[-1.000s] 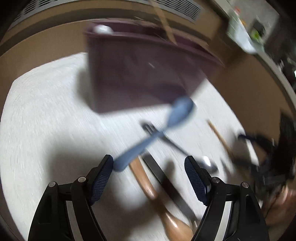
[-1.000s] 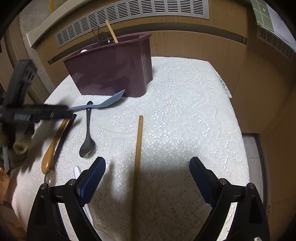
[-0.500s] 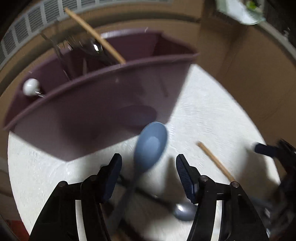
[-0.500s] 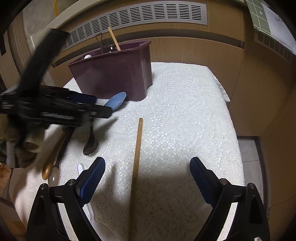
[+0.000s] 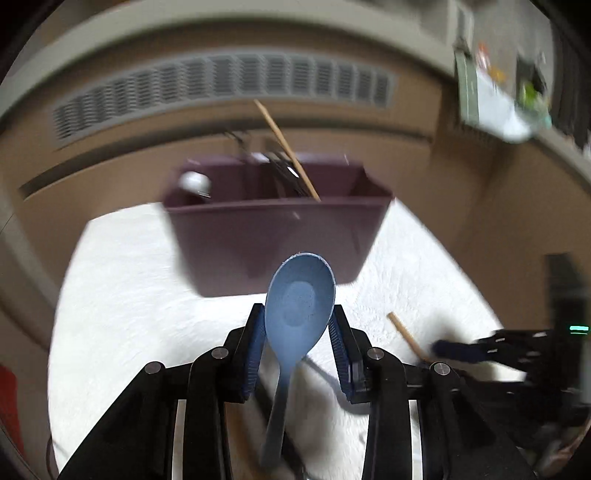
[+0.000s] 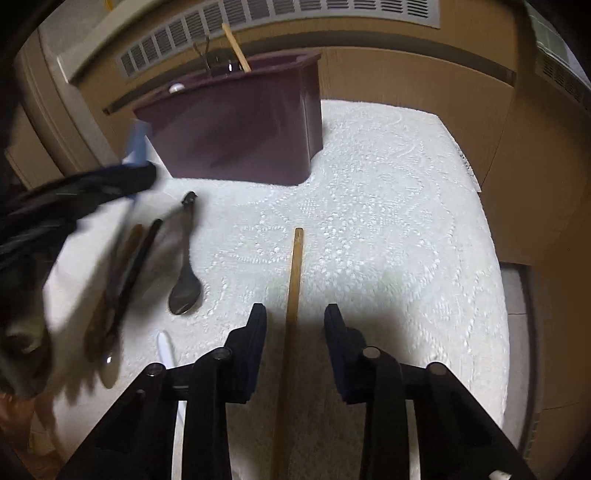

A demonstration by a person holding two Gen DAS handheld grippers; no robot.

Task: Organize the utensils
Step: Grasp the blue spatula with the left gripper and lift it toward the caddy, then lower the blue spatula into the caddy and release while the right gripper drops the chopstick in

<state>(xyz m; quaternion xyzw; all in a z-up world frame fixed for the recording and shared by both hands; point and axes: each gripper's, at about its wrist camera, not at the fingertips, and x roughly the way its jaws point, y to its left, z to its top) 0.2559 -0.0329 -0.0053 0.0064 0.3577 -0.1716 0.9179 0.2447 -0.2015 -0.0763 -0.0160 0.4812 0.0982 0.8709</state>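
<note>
The blue spoon (image 5: 299, 306) is carried by its bowl between the closing pads of the left tool (image 5: 297, 328), just short of the maroon caddy (image 5: 277, 236). It should be lifted clear of the near rim before release. The right tool (image 6: 293, 325) is closing around the wooden chopstick (image 6: 293, 273), pads not yet touching, on the white surface (image 6: 388, 221).

The desk (image 6: 388, 206) was covered with a white lace-patterned cloth (image 6: 369, 258) reaching its far and right edges. Behind the far edge stood tan wood panelling (image 6: 406, 77) with a long grey louvred vent (image 6: 295, 14) above. Grey floor (image 6: 515, 288) showed past the right edge. Lighting was dim and warm.
</note>
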